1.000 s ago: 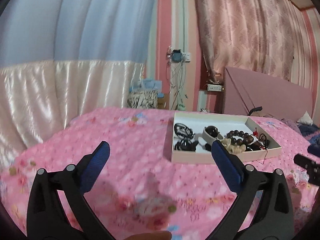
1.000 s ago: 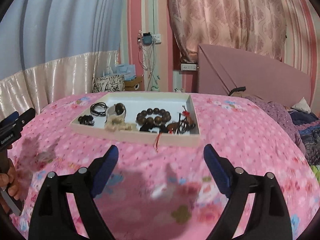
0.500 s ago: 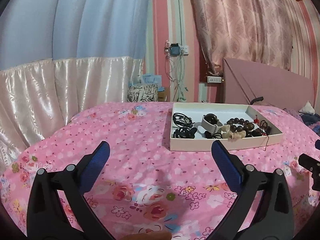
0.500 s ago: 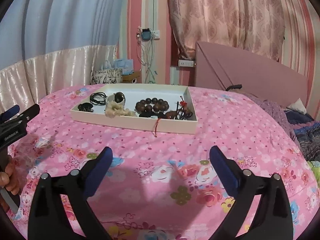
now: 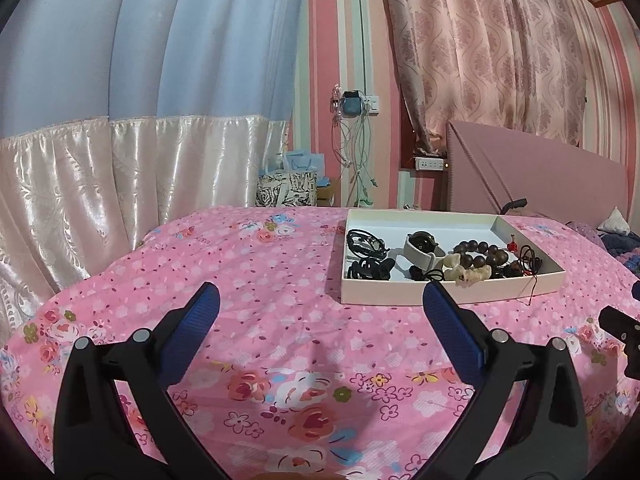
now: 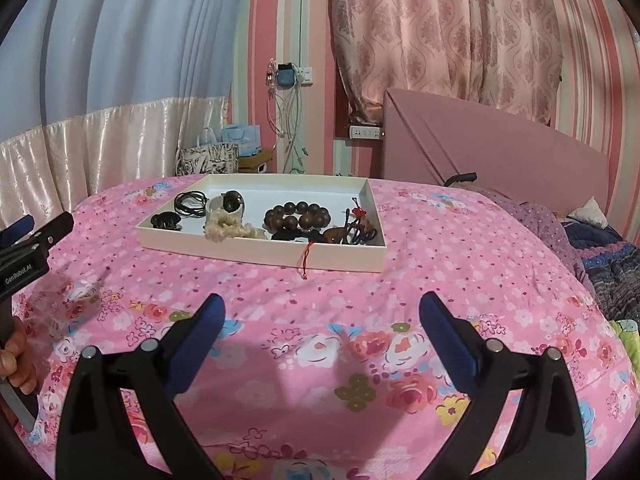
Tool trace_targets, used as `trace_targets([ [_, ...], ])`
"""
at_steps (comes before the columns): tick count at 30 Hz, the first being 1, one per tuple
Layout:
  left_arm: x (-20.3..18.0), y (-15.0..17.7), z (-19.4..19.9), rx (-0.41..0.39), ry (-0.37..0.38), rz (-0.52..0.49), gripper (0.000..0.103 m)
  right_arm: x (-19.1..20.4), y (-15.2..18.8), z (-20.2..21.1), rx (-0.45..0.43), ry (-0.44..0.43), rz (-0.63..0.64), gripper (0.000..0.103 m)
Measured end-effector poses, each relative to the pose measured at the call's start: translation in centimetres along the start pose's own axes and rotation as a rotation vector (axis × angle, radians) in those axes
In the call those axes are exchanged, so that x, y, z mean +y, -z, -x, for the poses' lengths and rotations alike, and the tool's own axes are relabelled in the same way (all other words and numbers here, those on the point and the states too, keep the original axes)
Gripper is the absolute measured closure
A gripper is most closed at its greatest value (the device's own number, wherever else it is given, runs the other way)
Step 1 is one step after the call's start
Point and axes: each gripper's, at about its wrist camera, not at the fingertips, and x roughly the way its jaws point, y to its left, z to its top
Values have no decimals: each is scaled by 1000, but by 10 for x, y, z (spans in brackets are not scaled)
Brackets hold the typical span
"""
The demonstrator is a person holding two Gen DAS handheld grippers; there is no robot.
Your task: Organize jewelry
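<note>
A shallow cream tray [image 6: 256, 254] of jewelry rests on a bed covered by a pink floral bedspread [image 6: 440, 264]. Seen along the right hand-held gripper [image 6: 322, 314], the tray lies ahead at about 11 o'clock, well apart from its blue pads; the jaws stand wide apart with nothing but bedspread between them. Seen along the left hand-held gripper [image 5: 320, 300], the tray [image 5: 452, 294] sits at about 1 o'clock, and the right-side fingertip overlaps the tray's near wall in the picture; whether it touches cannot be told. These jaws also gape wide and hold nothing.

Inside the tray, a dark wooden bead bracelet [image 6: 298, 216] lies right of centre, with a red cord [image 6: 306, 258] draped over the near wall onto the bedspread. A cream scrunchie [image 6: 228, 226] lies left of the beads, black hair ties [image 6: 191, 203] at the far left, and a watch [image 5: 422, 246] near the middle.
</note>
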Motion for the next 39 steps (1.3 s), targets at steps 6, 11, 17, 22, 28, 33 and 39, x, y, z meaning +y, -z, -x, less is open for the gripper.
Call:
trace_targets([
  [6,1,0,1,1,2,1,3,0,0,1,-4,8,-8,6],
  [11,0,0,1,0,5,4,3,-1,0,0,0,12,-10,6],
  [17,0,0,1,0,5,4,3,-2,0,0,-2,13,-15,6],
  [22,-1,-1,3,0,10,0,3,-4,-1,0,0,13,-16,6],
  [28,-3,-1,4,1,22,-6,3,-4,-1,1,-4,12,-24,6],
  [33,-7,-2,5,-3,27,-16,3,-4,-2,2,-11,16,-25,6],
  [39,-6,-1,3,-2,31,-7,3,-5,-3,3,-14,16,-31,6],
])
